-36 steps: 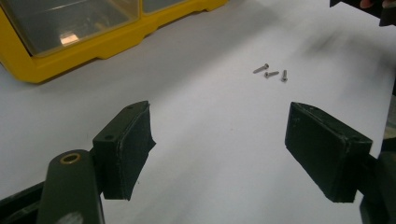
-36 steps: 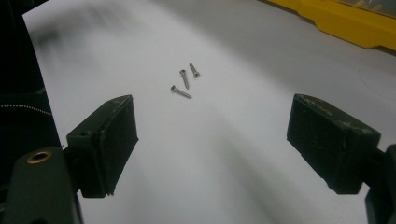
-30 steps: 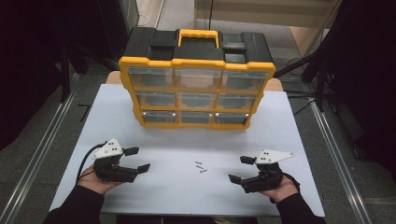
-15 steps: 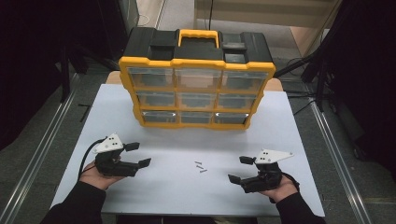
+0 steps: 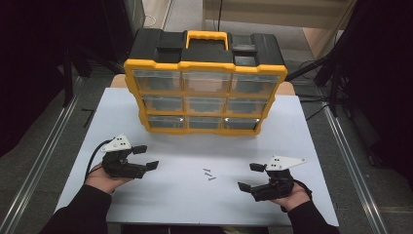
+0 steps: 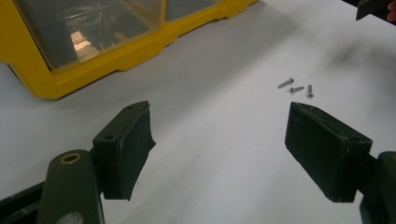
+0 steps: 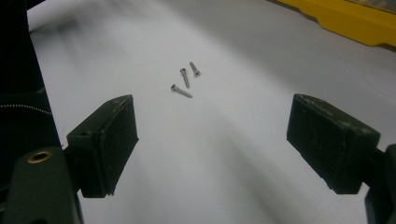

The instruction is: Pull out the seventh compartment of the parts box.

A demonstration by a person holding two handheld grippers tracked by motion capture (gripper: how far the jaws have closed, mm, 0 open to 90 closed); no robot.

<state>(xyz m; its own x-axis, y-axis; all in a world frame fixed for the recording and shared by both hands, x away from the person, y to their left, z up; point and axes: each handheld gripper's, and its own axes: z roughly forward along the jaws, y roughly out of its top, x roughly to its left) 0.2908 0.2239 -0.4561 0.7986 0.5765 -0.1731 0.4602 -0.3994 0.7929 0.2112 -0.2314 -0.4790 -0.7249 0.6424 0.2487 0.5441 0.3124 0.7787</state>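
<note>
**Three screws lying loose between two open grippers**

White tabletop (image 5: 195, 204) is filling the middle of the high view, with dark grey floor and metal rails running along both sides and dim black surroundings beyond. One yellow and black parts case (image 5: 205, 83) is standing upright at the far end of the table, its clear drawers showing in three rows of three, nine in all, and its yellow handle sitting on top.

Three small screws (image 5: 209, 174) are lying on the bare table in front of the case, well apart from it and close to one another without clearly touching. They are pointing in different directions: in the right gripper view (image 7: 186, 78) two are lying roughly side by side with long axes running away from the camera, and the third is lying slanted across below them.

Two grippers are resting near the front edge. The left gripper (image 5: 145, 157) is sitting left of the screws, jaws spread wide apart and holding nothing. The right gripper (image 5: 252, 176) is sitting right of the screws, jaws likewise wide apart and empty. Both are facing inward toward the screws.
</note>
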